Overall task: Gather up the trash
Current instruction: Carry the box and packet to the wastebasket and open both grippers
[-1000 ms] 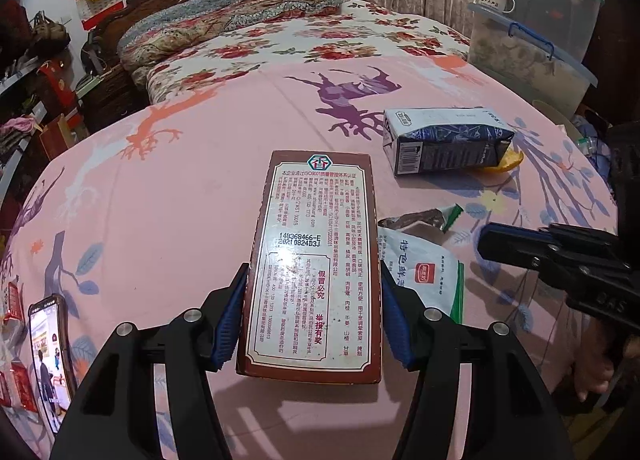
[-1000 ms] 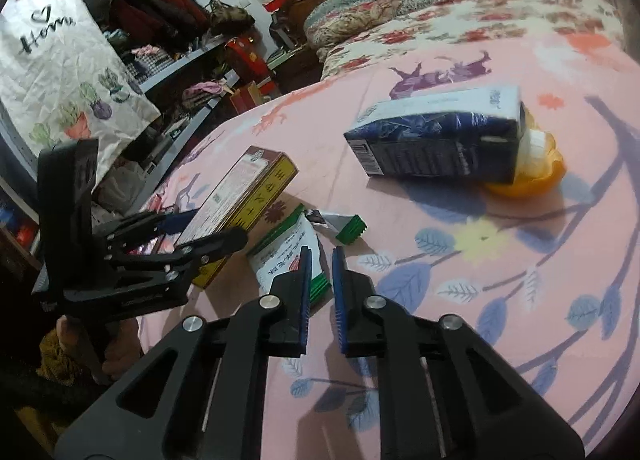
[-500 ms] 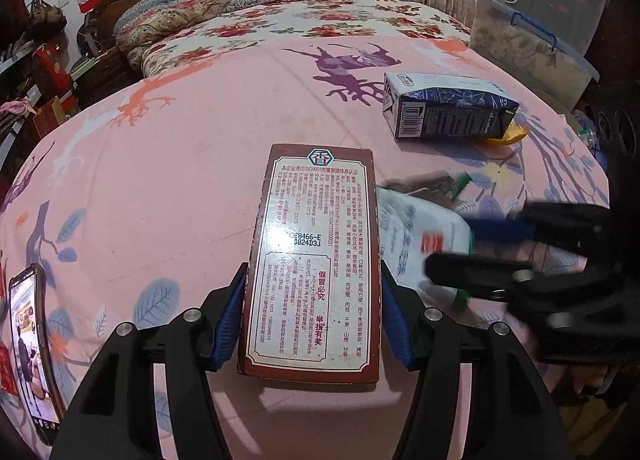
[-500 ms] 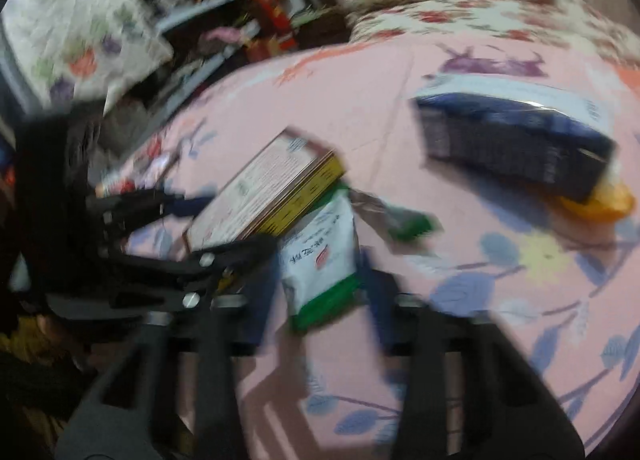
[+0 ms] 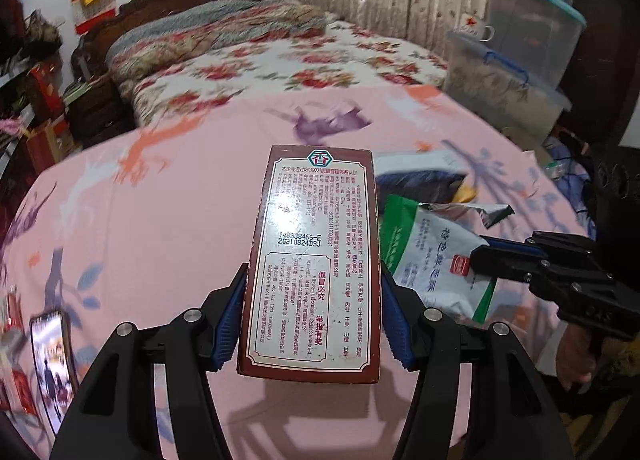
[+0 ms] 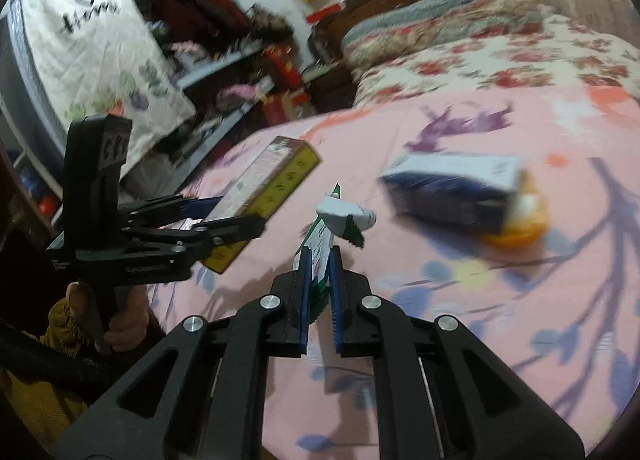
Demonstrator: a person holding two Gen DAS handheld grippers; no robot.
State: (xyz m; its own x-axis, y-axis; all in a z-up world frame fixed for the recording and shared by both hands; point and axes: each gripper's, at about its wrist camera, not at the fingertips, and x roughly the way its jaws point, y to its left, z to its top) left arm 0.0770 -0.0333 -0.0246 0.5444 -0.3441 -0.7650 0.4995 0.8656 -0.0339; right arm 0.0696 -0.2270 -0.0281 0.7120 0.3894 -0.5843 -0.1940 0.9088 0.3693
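Note:
My left gripper (image 5: 310, 320) is shut on a brown carton with a printed white label (image 5: 316, 260), held above the pink bedspread (image 5: 160, 220); in the right wrist view the same carton (image 6: 264, 196) shows its yellow side in the left gripper (image 6: 224, 220). My right gripper (image 6: 320, 280) is shut on a white-and-green torn snack bag (image 6: 336, 220), lifted off the cloth; in the left wrist view that bag (image 5: 432, 252) hangs from the right gripper (image 5: 480, 256). A blue-and-white carton (image 6: 452, 184) lies on the bedspread over an orange piece (image 6: 520, 228).
A phone (image 5: 52, 364) lies at the bedspread's left edge. Stacked clear storage bins (image 5: 520, 60) stand at the right. A floral quilt and wooden headboard (image 5: 180, 12) lie beyond. Cluttered shelves (image 6: 224, 60) and a white printed cloth (image 6: 92, 56) fill the left side.
The right gripper reached the snack bag, closed on its edge and lifted it. Both grippers have risen; the left one keeps the brown carton.

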